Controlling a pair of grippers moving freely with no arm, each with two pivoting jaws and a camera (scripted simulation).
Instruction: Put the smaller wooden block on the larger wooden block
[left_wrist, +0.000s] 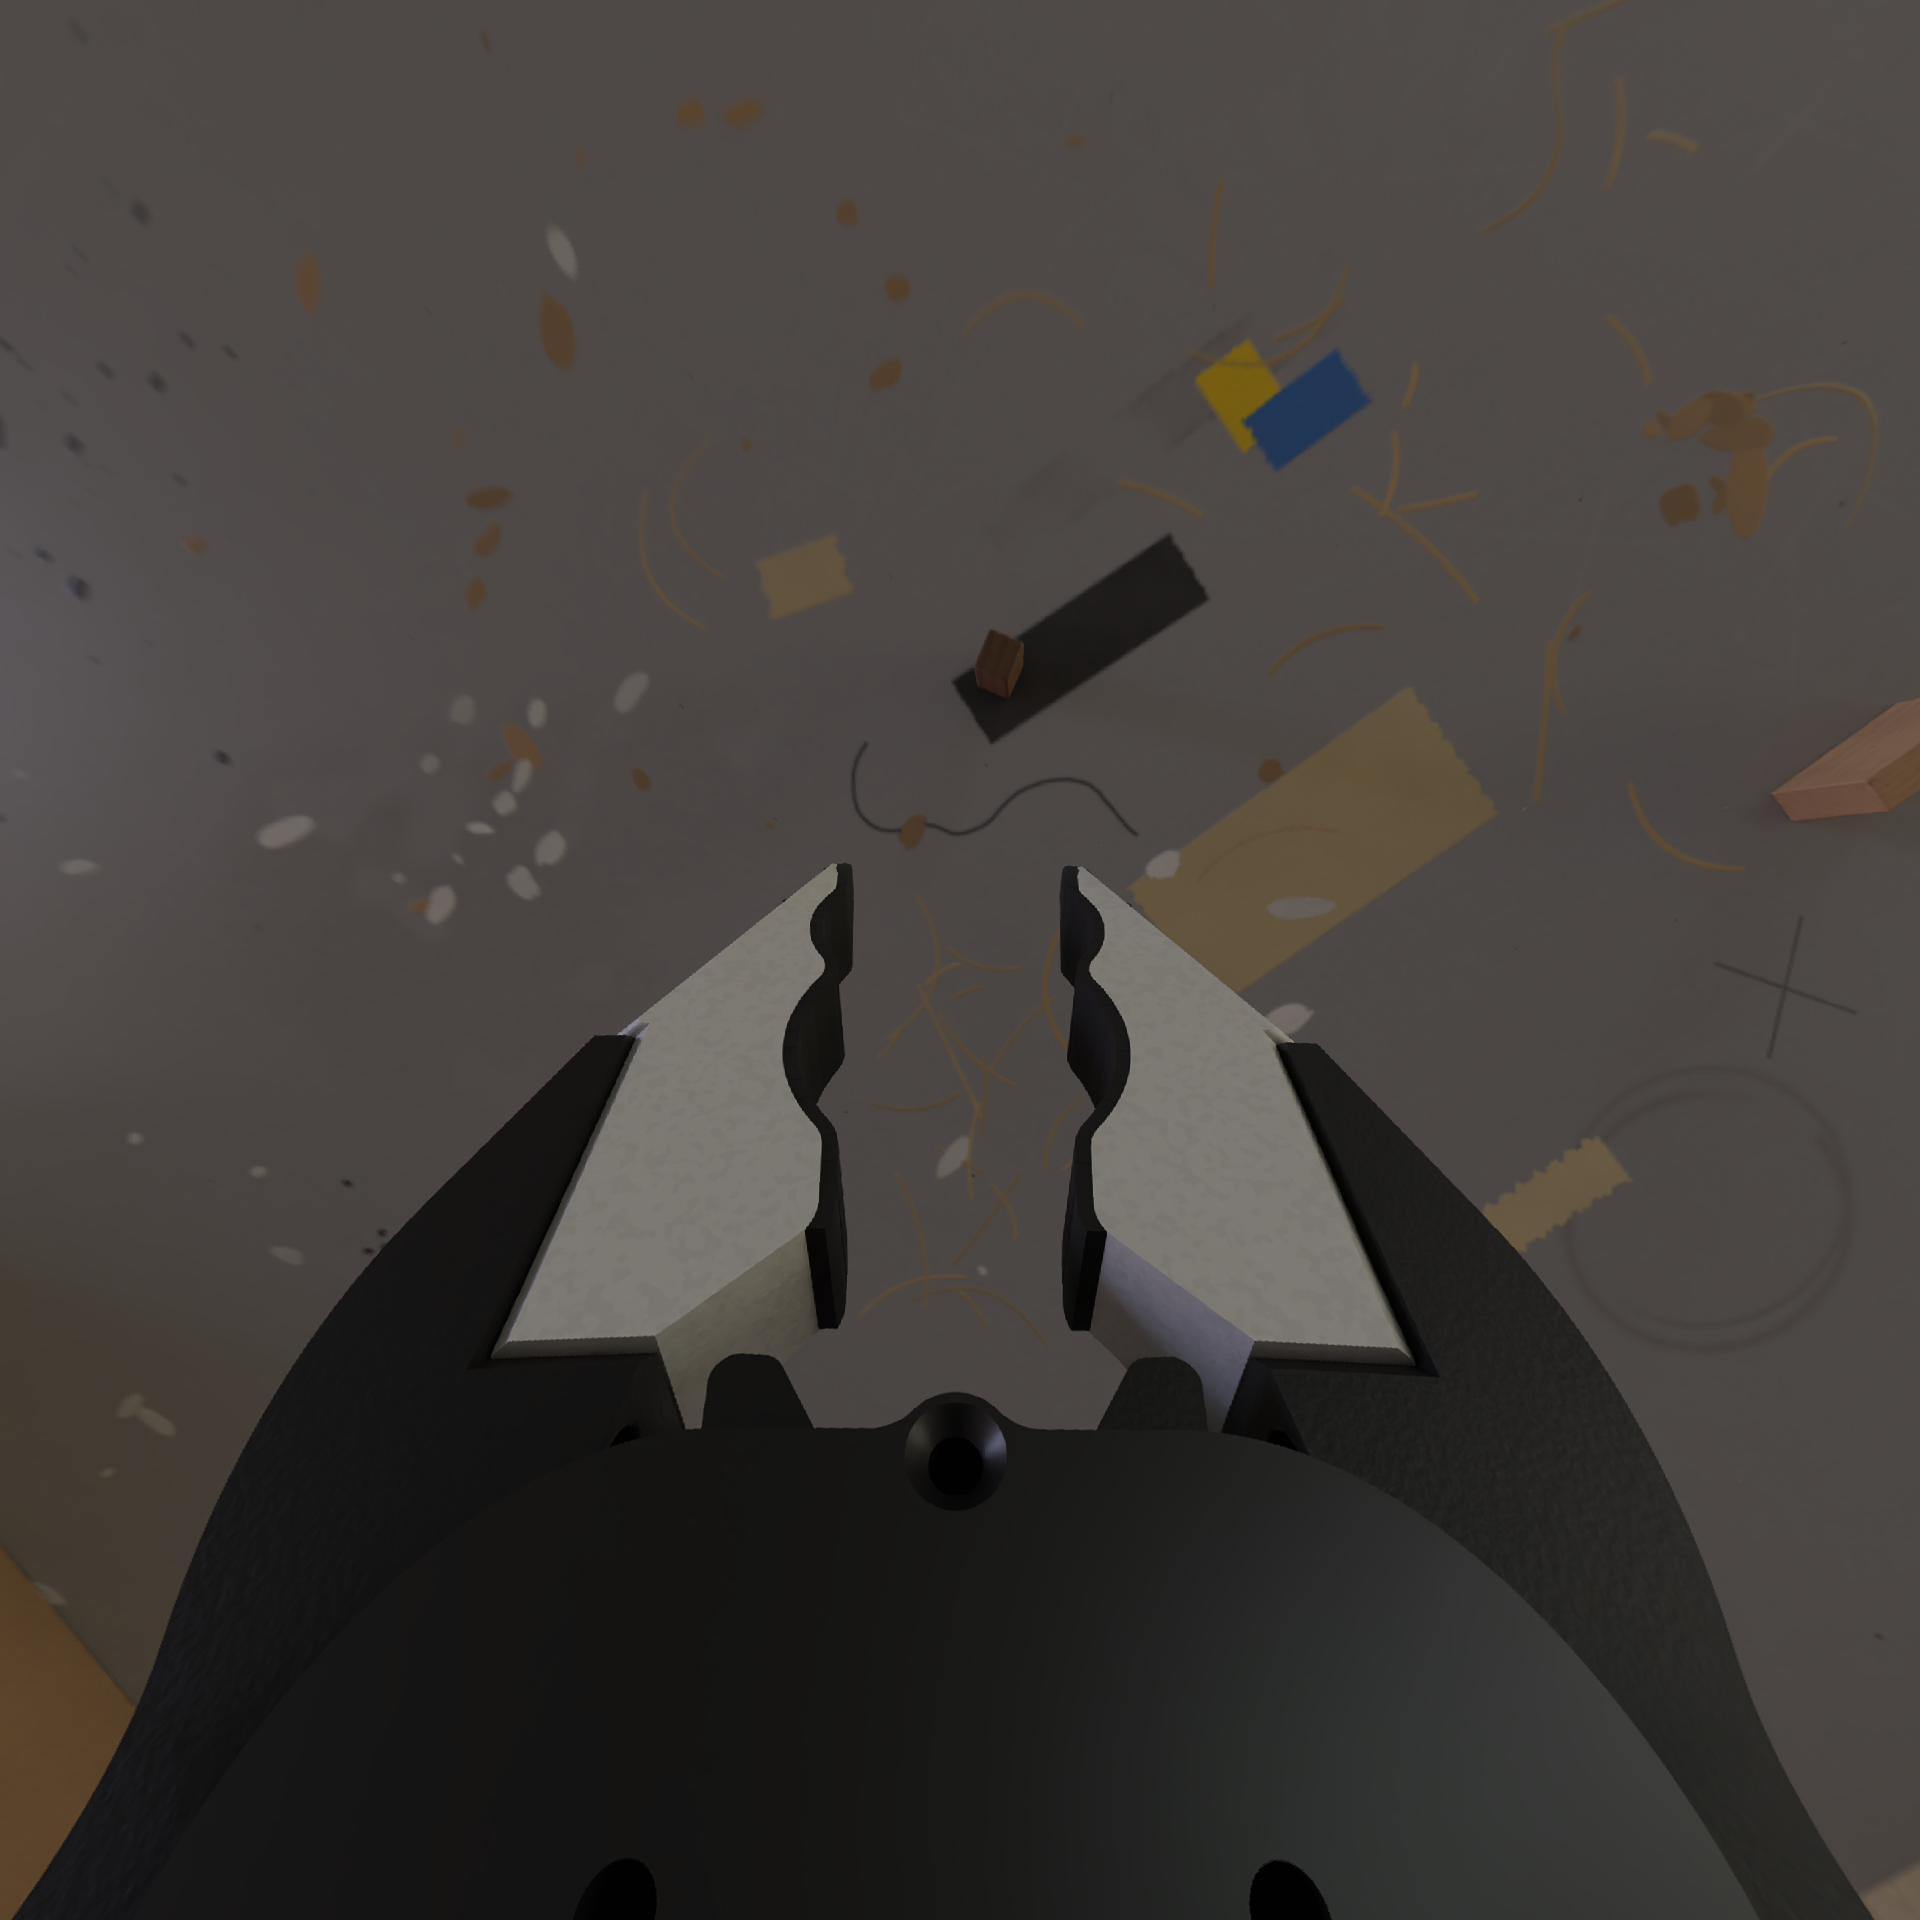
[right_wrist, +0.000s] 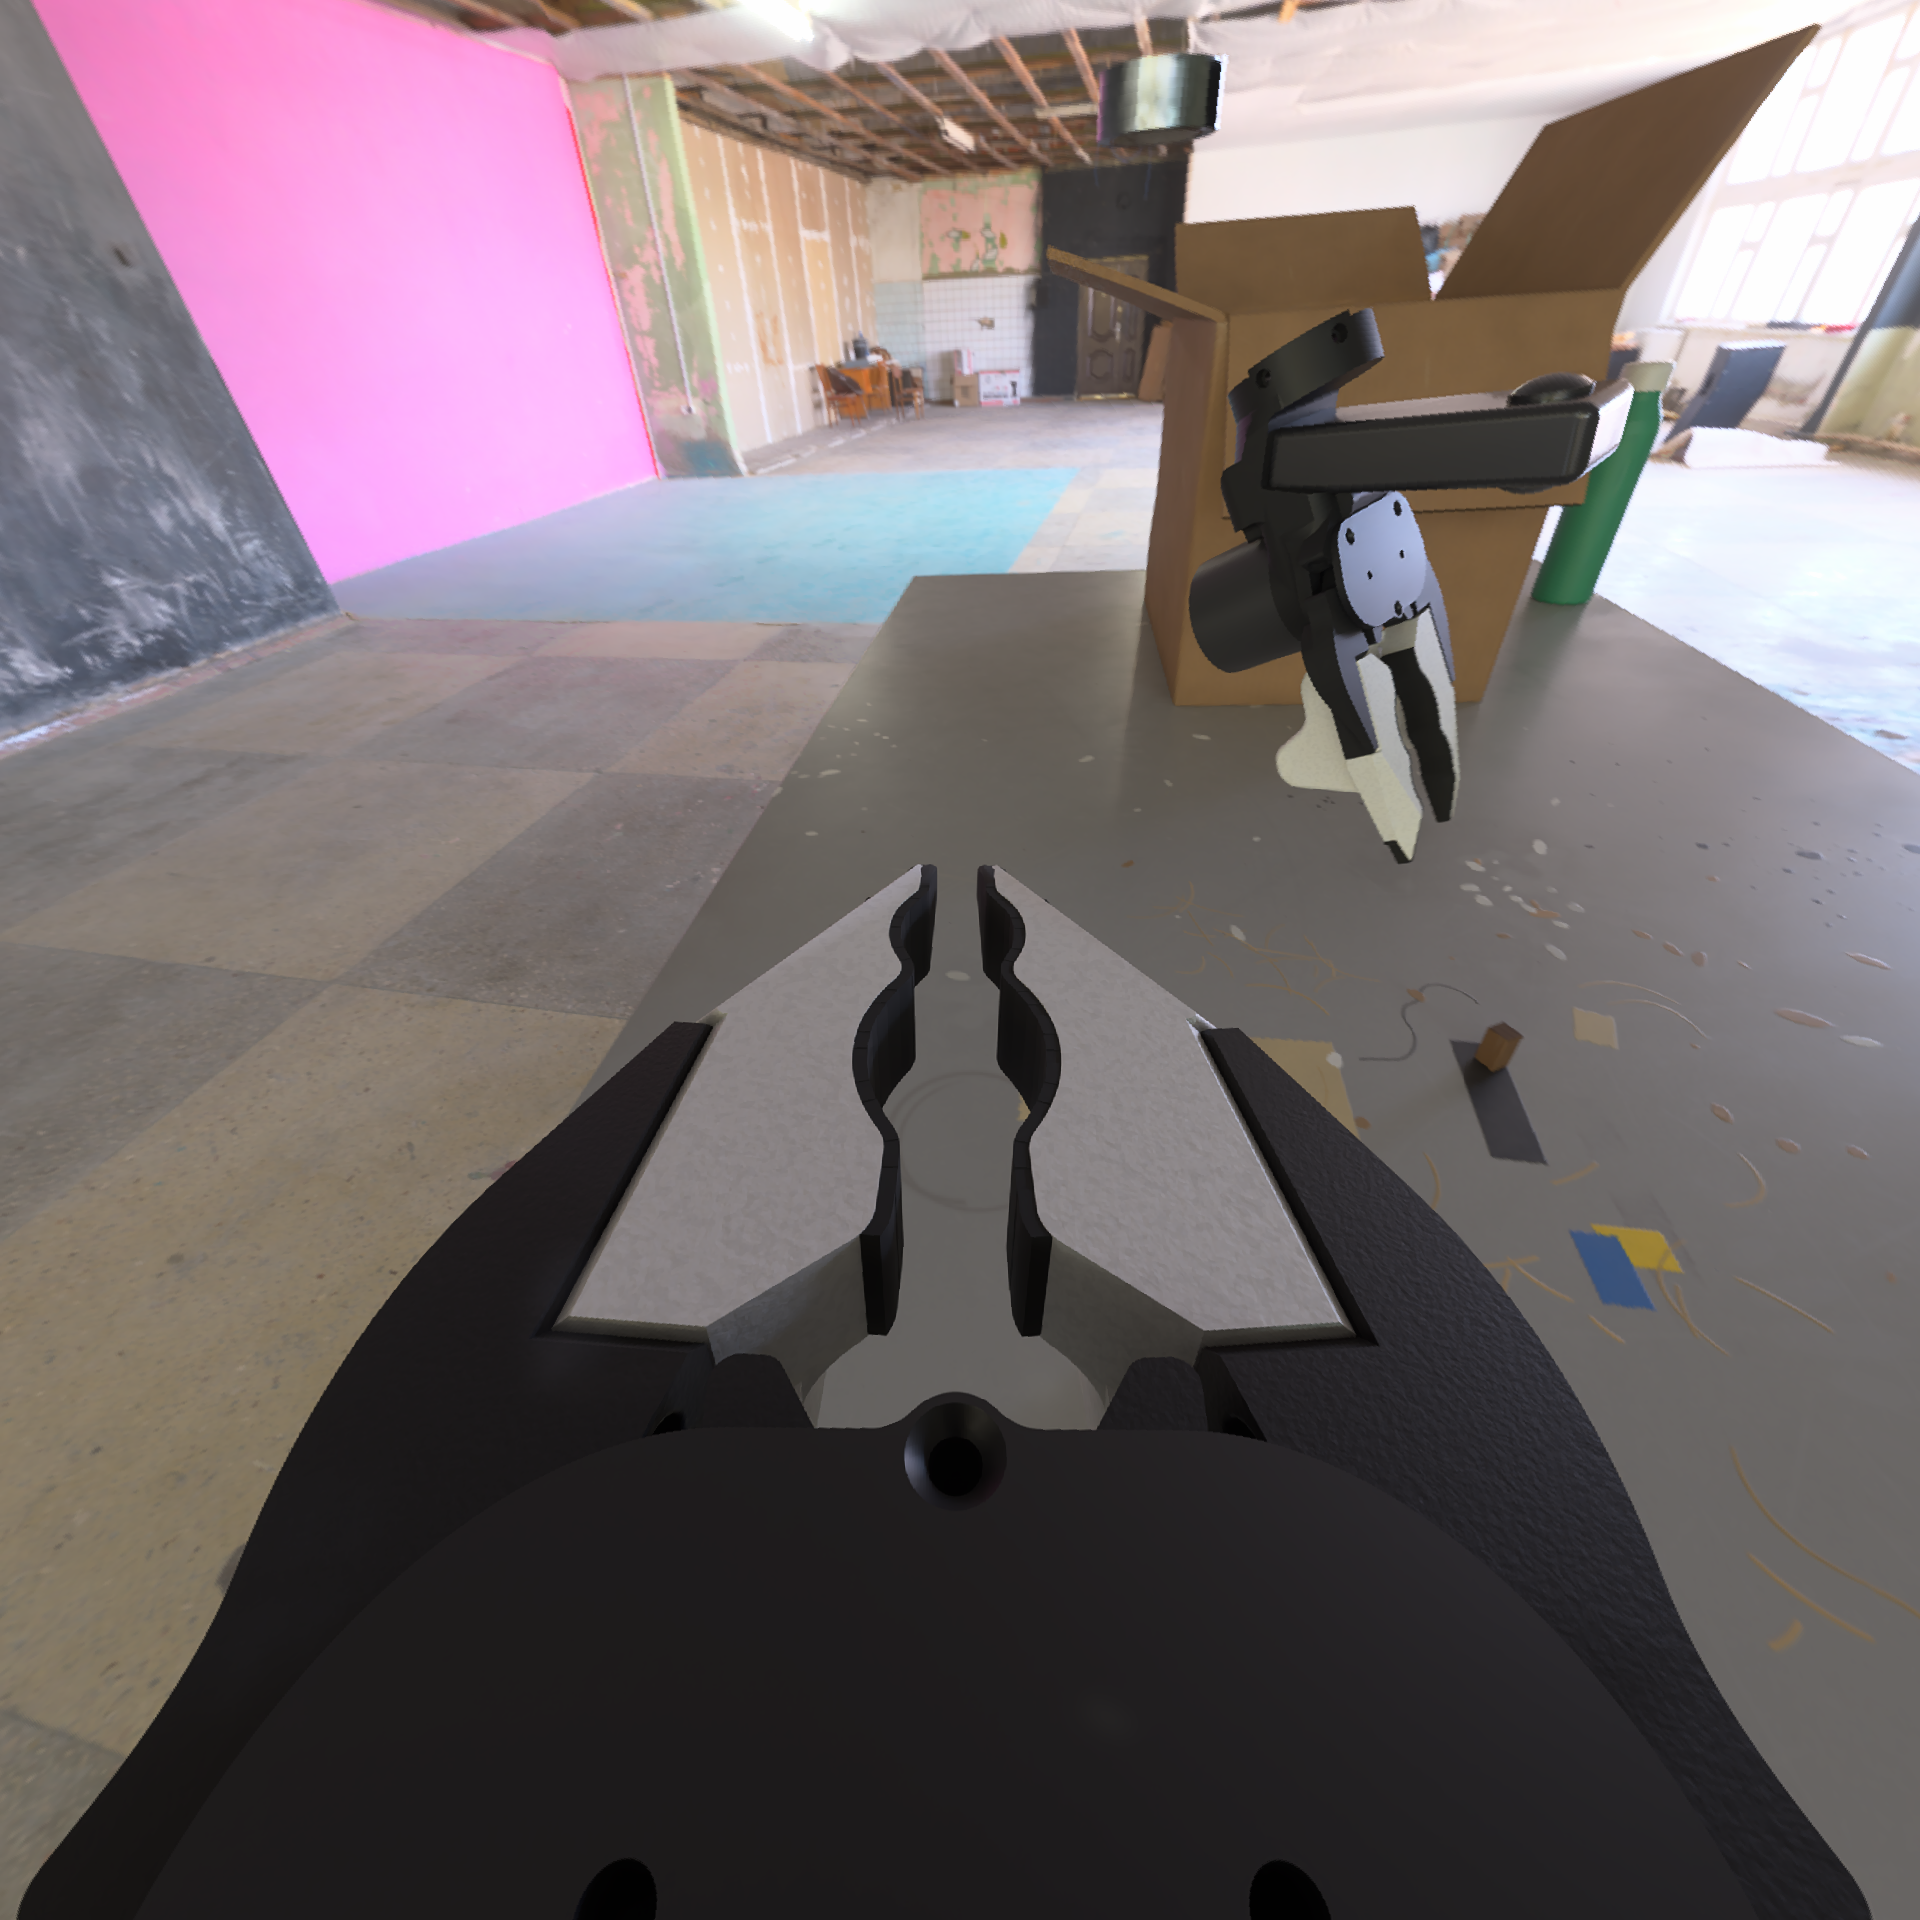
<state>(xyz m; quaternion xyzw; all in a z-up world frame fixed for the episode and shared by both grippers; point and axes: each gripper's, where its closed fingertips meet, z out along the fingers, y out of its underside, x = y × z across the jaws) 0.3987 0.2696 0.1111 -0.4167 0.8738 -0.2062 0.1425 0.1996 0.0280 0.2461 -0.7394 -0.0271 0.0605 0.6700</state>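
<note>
Left wrist view, smaller wooden block upright

I count two wooden blocks: one smaller wooden block, dark brown, and one larger wooden block, pale, far right in my left wrist view. I hold two grippers: my left gripper and my right gripper. On the far table end I see one cardboard box and one green bottle.
</note>
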